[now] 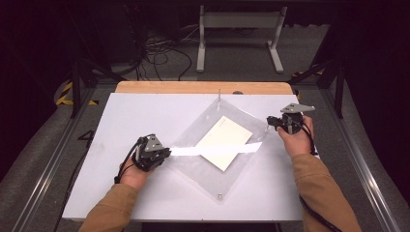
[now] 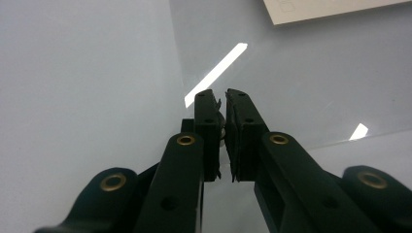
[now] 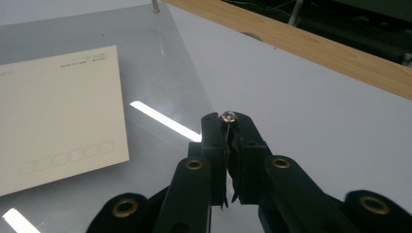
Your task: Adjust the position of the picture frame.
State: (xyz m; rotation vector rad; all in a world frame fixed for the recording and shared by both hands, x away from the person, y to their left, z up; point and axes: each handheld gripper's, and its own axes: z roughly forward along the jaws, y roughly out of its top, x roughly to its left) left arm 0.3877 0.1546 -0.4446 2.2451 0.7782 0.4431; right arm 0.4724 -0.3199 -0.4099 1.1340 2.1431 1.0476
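Observation:
A clear plastic sheet (image 1: 203, 169) lies turned like a diamond on the white board (image 1: 135, 121), with a cream postcard (image 1: 225, 142) at its middle. My right gripper (image 1: 271, 121) hovers at the sheet's right corner. In the right gripper view its jaws (image 3: 227, 119) are shut on a thin pin with a shiny round head (image 3: 228, 116), with the postcard (image 3: 58, 111) off to the left. My left gripper (image 1: 164, 152) is at the sheet's left corner. In the left gripper view its jaws (image 2: 221, 94) are shut with nothing seen between them, over the sheet's edge (image 2: 291, 73).
A small metal post (image 1: 219, 94) stands at the sheet's far corner and a stud (image 1: 219, 196) at its near corner. A wooden strip (image 1: 203, 87) borders the board's far edge. Beyond the table are cables and a white frame (image 1: 239, 29) on the floor.

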